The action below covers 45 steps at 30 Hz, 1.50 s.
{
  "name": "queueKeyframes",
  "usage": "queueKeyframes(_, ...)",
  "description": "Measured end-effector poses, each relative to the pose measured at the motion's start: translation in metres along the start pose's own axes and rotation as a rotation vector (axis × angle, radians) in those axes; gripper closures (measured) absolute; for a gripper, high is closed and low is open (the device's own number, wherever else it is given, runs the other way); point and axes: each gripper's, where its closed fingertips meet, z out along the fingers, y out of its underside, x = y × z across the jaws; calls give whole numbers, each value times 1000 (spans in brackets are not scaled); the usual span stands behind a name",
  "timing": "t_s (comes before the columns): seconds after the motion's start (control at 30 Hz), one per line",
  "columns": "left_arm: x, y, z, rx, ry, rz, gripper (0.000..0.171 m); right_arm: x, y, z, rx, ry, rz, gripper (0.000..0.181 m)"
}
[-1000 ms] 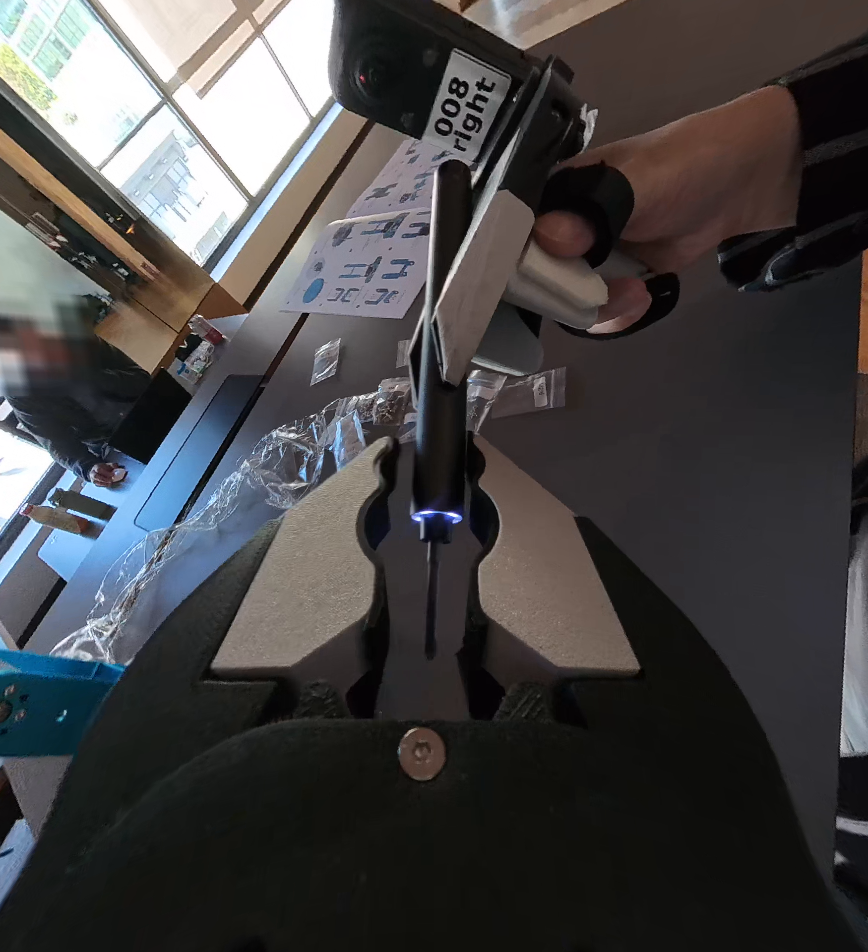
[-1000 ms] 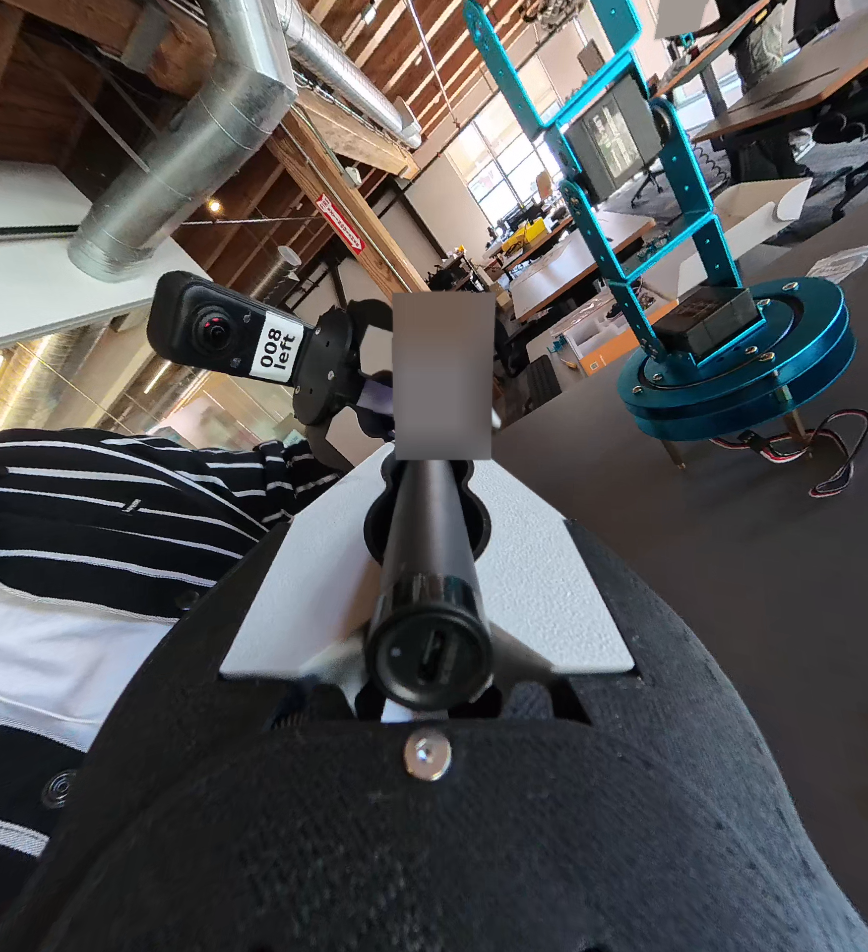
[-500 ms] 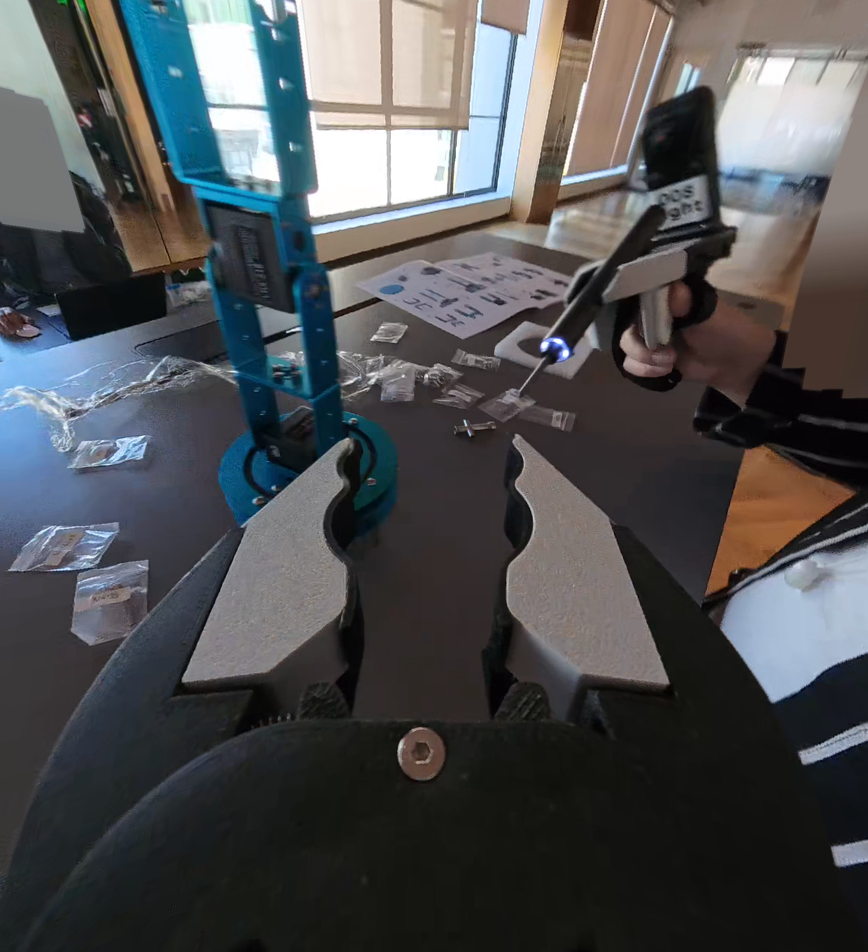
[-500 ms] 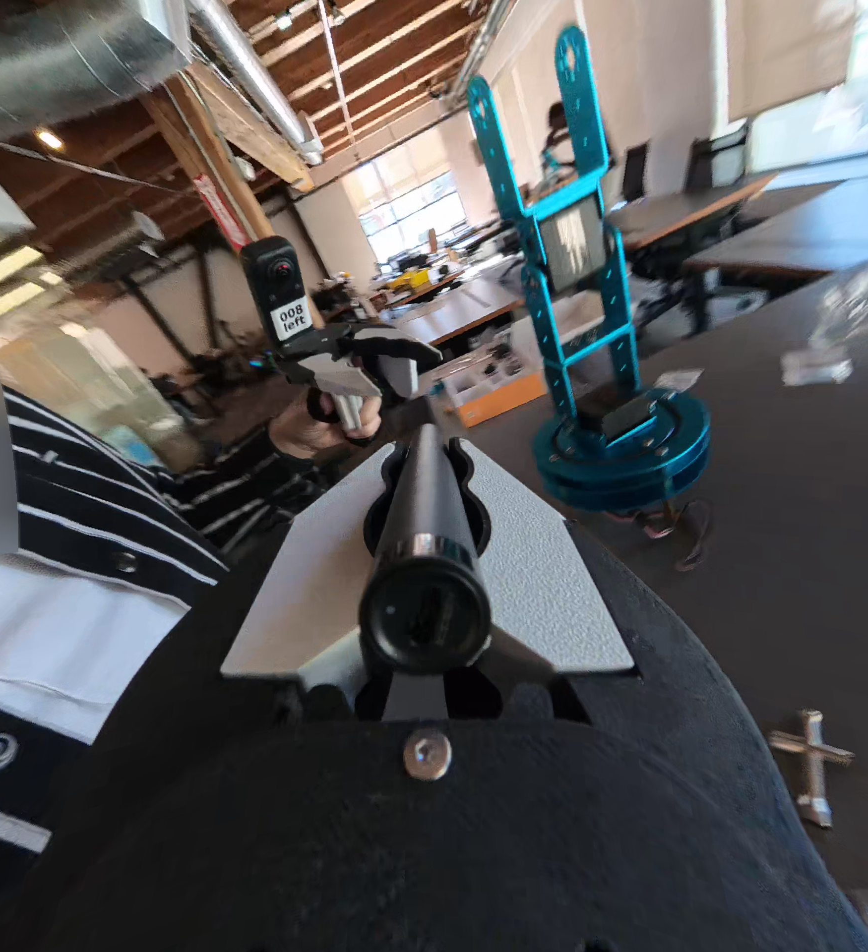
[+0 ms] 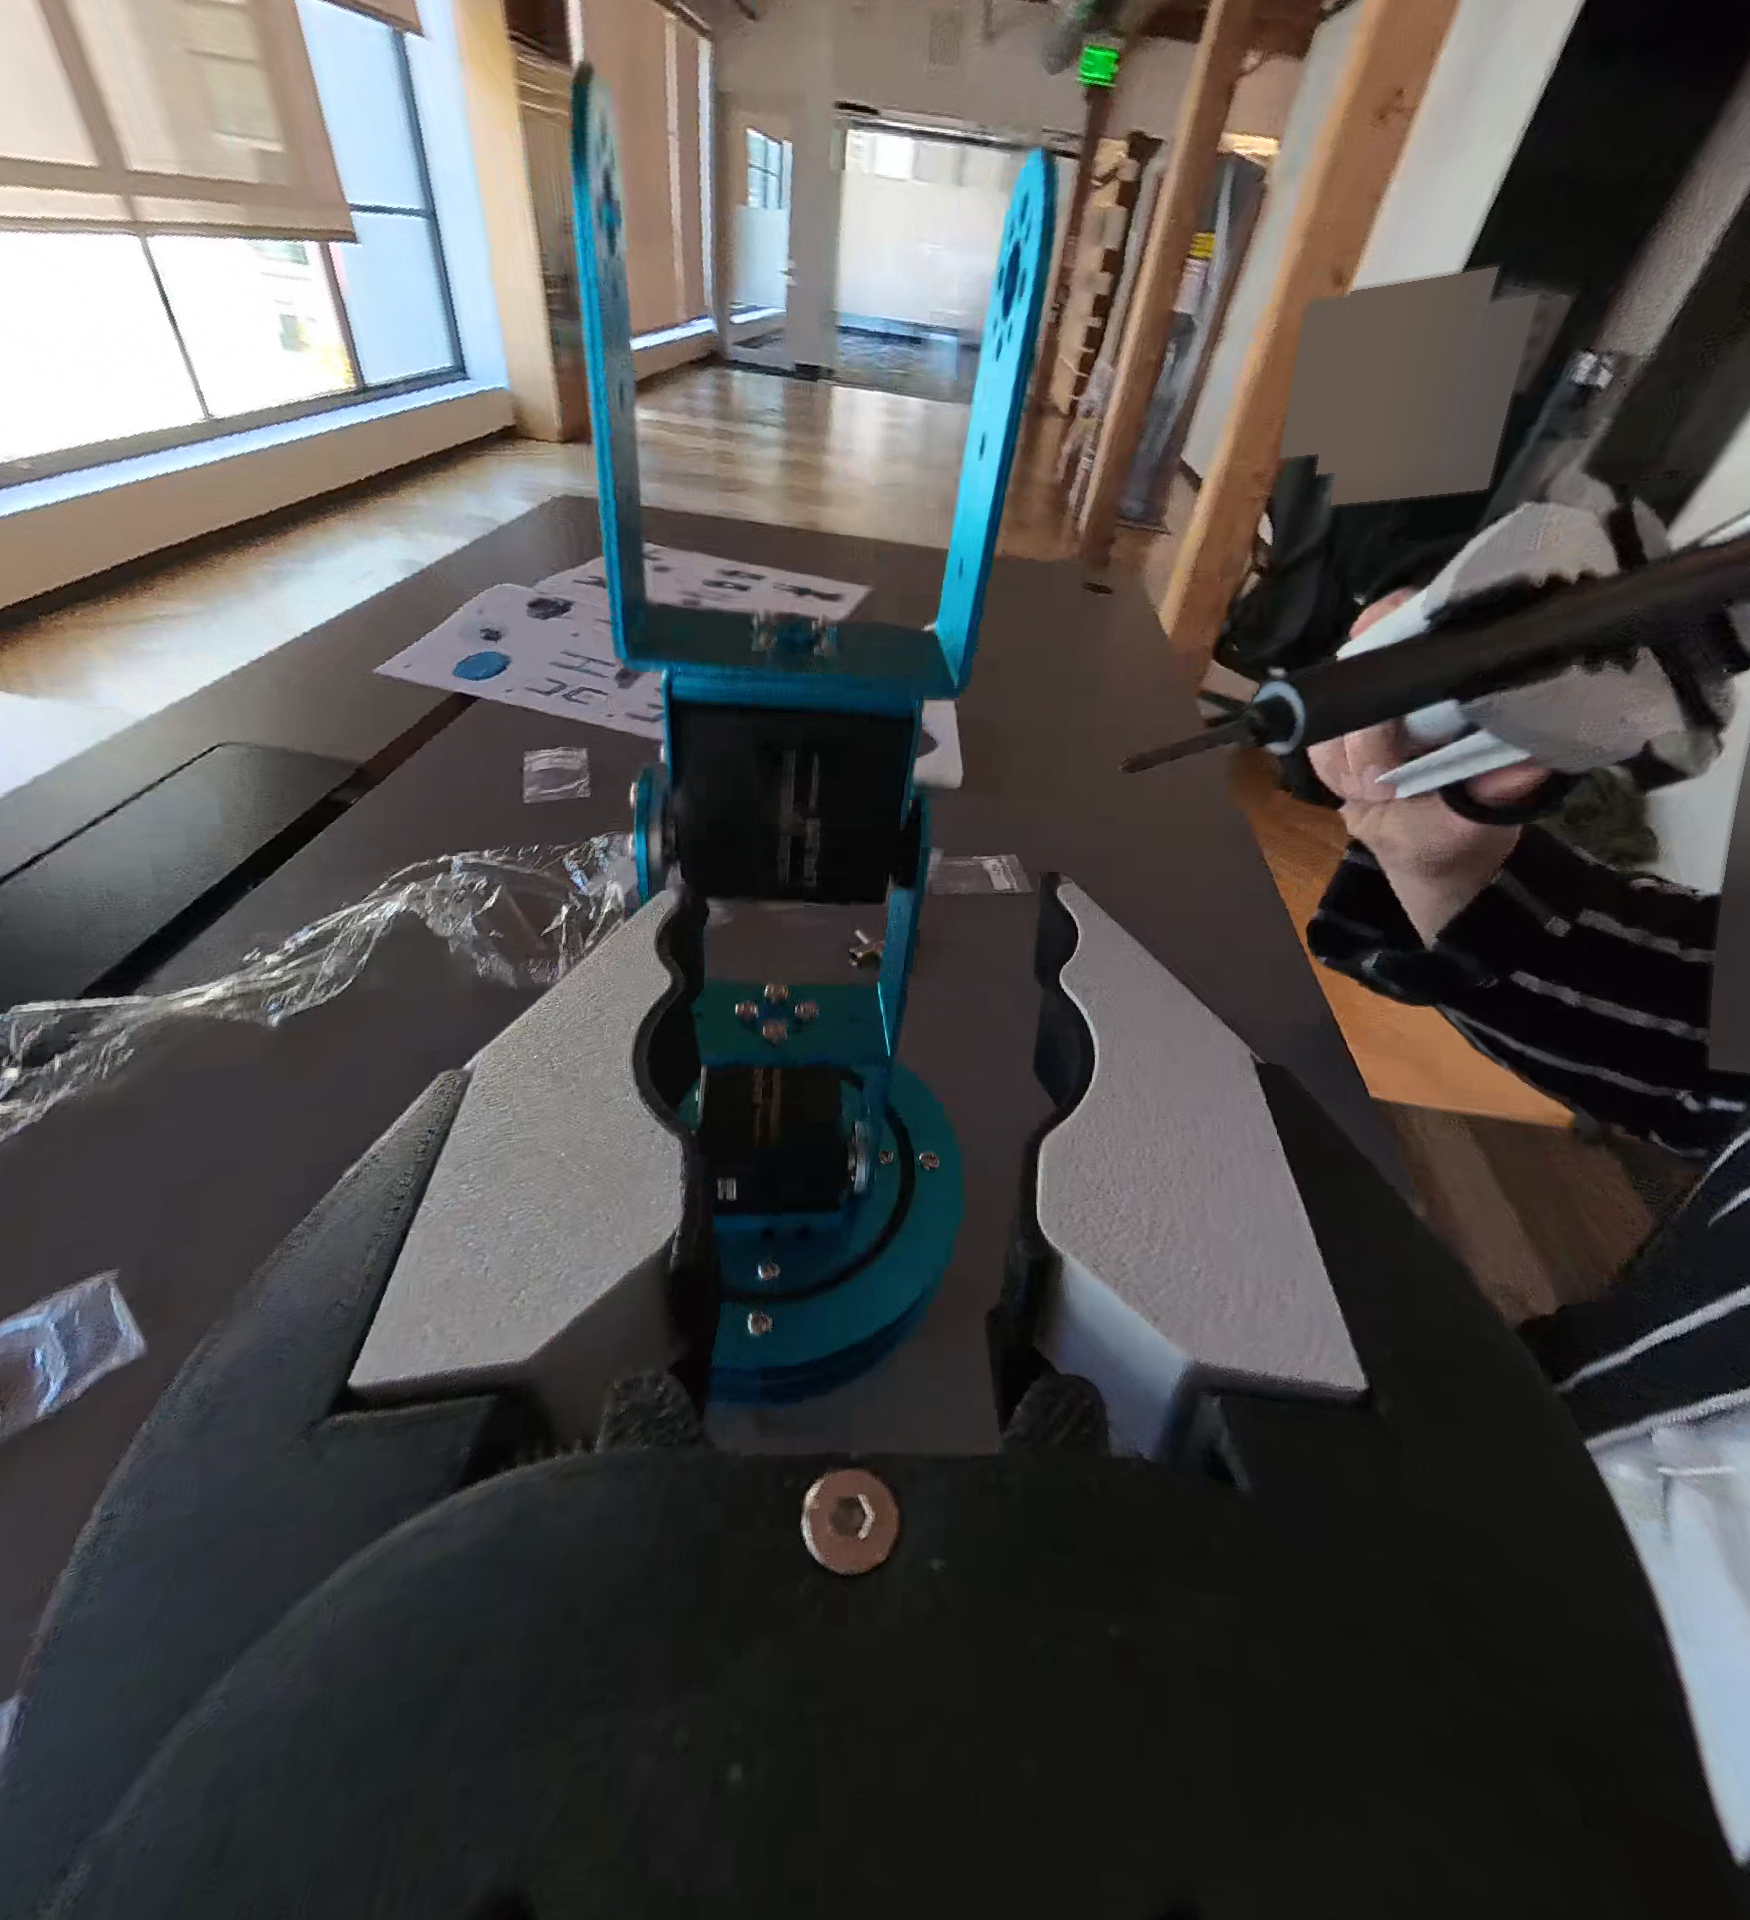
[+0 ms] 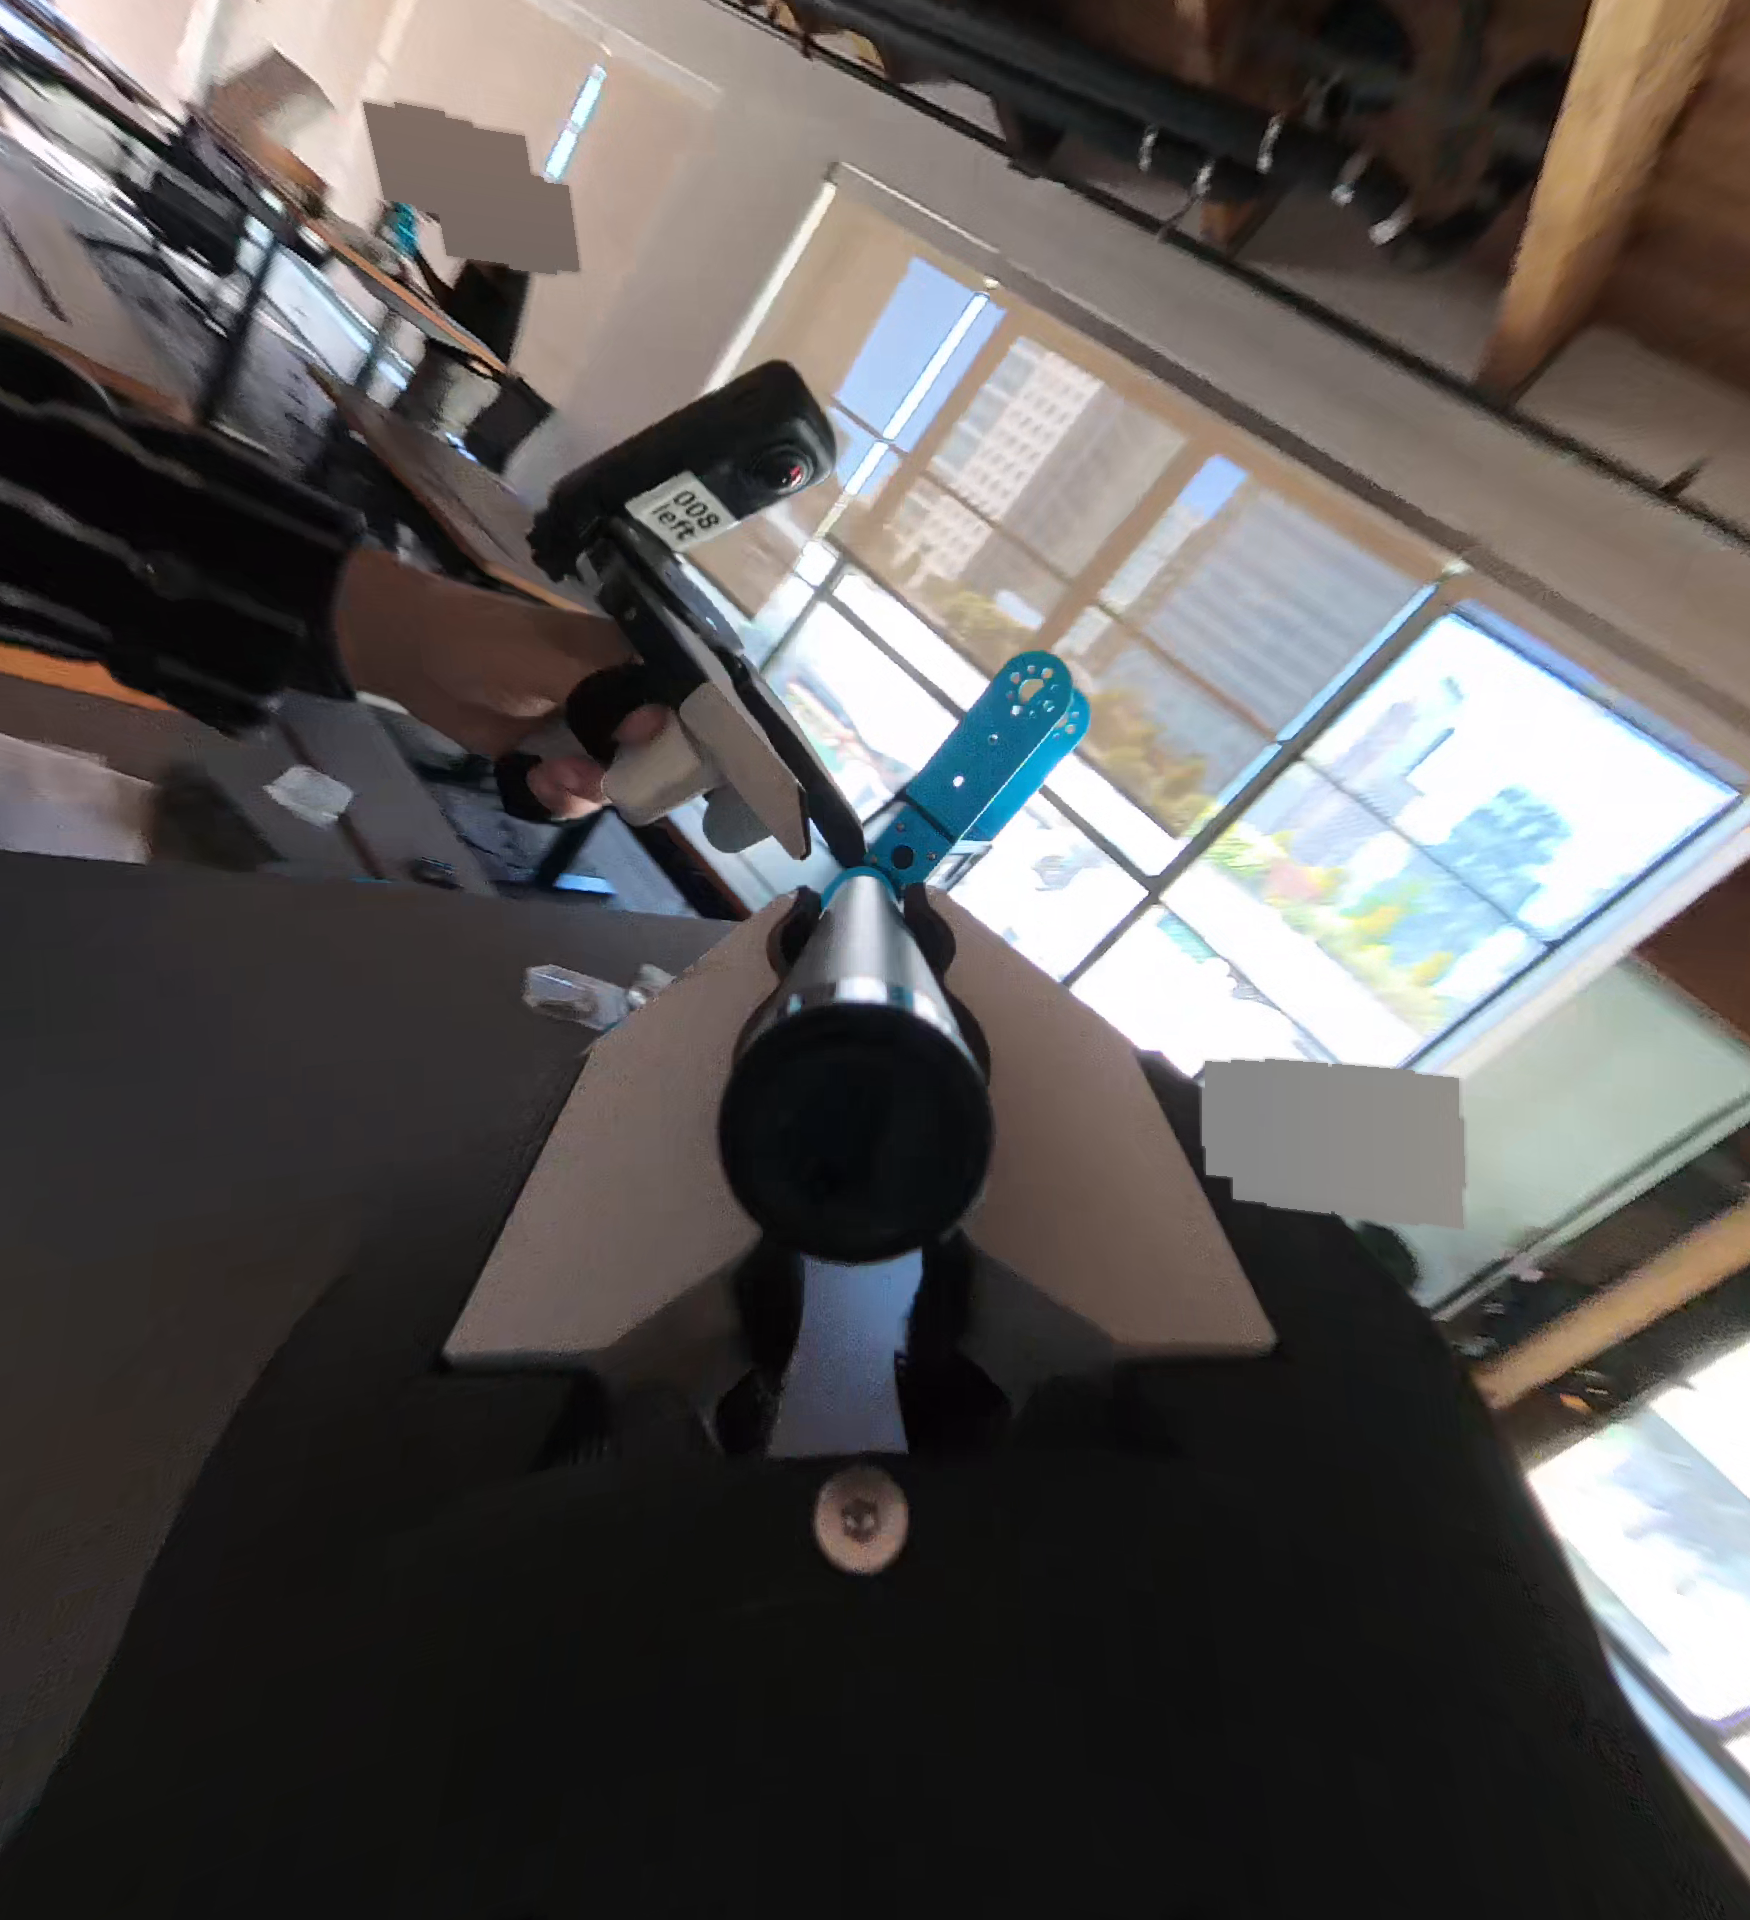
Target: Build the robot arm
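The dark worktop point(image 5: 227, 1091) runs away toward the windows, carrying a blue metal bracket assembly point(image 5: 798, 790) that stands upright on a round blue base point(image 5: 850, 1278), with black servo blocks mounted in its frame and two tall blue arms rising from a crosspiece. The left gripper point(image 5: 855, 997) hovers above the base with its fingers point(image 5: 538, 1174) spread wide on either side of the lower servo, gripping nothing; whether they touch the frame cannot be told. To the right and apart from the assembly, the right gripper point(image 6: 855, 914) has its fingers clamped around a black electric screwdriver point(image 5: 1505, 644), whose thin bit points left toward the upper servo without reaching it. In the right wrist view the screwdriver's round rear end fills the centre and the blue arms show just past its tip. Crumpled clear plastic wrap point(image 5: 258, 966) lies left of the assembly, printed sheets point(image 5: 538, 665) lie behind it, and small clear bags point(image 5: 9, 1371) sit near the left edge
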Motion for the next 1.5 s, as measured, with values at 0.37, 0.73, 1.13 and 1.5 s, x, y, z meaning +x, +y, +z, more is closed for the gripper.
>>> queueKeyframes(0.37,-22,-21,9,-69,-27,63,94,-15,16,23,81,204,-92,165)
queueKeyframes(0.73,-15,-25,23,-63,98,-37,107,-12,25,30,90,234,-38,165)
queueKeyframes(1.13,-18,-24,25,-47,93,-27,114,-13,26,33,94,238,-41,165)
queueKeyframes(1.5,-18,-24,26,-44,34,2,112,-14,24,36,101,237,-55,165)
